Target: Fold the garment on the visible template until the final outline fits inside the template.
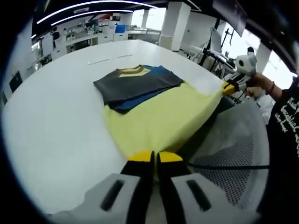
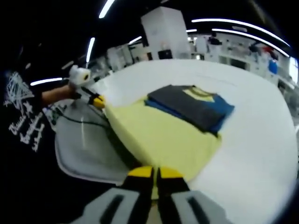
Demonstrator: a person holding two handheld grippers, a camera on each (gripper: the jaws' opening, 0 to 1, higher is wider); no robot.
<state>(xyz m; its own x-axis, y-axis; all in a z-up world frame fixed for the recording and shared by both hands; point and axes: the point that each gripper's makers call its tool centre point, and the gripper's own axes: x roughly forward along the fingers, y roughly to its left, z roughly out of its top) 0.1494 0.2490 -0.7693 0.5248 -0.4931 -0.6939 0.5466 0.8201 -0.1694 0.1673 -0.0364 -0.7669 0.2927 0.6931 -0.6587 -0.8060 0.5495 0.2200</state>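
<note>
At the bottom centre of the left gripper view, the left gripper [image 1: 154,158] is clenched on the near corner of the yellow garment [image 1: 159,116]. At the bottom centre of the right gripper view, the right gripper [image 2: 155,173] is likewise clenched on its own yellow corner. Beyond, mid-frame, the garment's grey and blue folded part [image 1: 138,84] lies flat on the white counter [image 1: 56,121]. Folding seems partly done; the yellow half is left. No template outline can be made out.
</note>
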